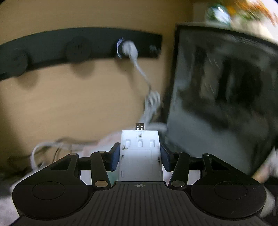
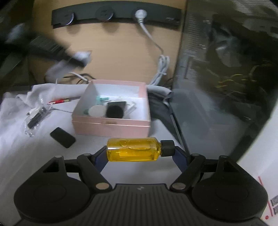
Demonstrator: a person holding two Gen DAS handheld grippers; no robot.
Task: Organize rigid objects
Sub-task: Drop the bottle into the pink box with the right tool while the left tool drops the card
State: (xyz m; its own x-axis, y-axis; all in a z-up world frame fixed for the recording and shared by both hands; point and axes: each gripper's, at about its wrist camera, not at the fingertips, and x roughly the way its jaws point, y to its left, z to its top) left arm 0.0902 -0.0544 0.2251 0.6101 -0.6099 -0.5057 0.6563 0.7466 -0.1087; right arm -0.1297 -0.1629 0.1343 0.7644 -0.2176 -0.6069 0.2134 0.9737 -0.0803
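My left gripper (image 1: 140, 157) is shut on a flat white plastic card-like piece (image 1: 140, 153) and holds it up in the air, facing the wall; the view is blurred. My right gripper (image 2: 139, 154) is shut on a small bottle of yellow liquid (image 2: 133, 149) with a black cap (image 2: 167, 147), held sideways just in front of an open pink box (image 2: 111, 124). The box holds a black round item (image 2: 114, 111), a white disc (image 2: 97, 111) and other small things. The left gripper (image 2: 76, 57) shows blurred at upper left in the right wrist view.
On the white cloth (image 2: 26, 147) left of the box lie a flat black piece (image 2: 62, 137), a bagged black item (image 2: 37, 116) and a red pen (image 2: 60, 100). A dark computer case (image 2: 225, 69) stands right. A black socket strip (image 2: 114, 13) with a white cable (image 2: 159, 69) is on the wall.
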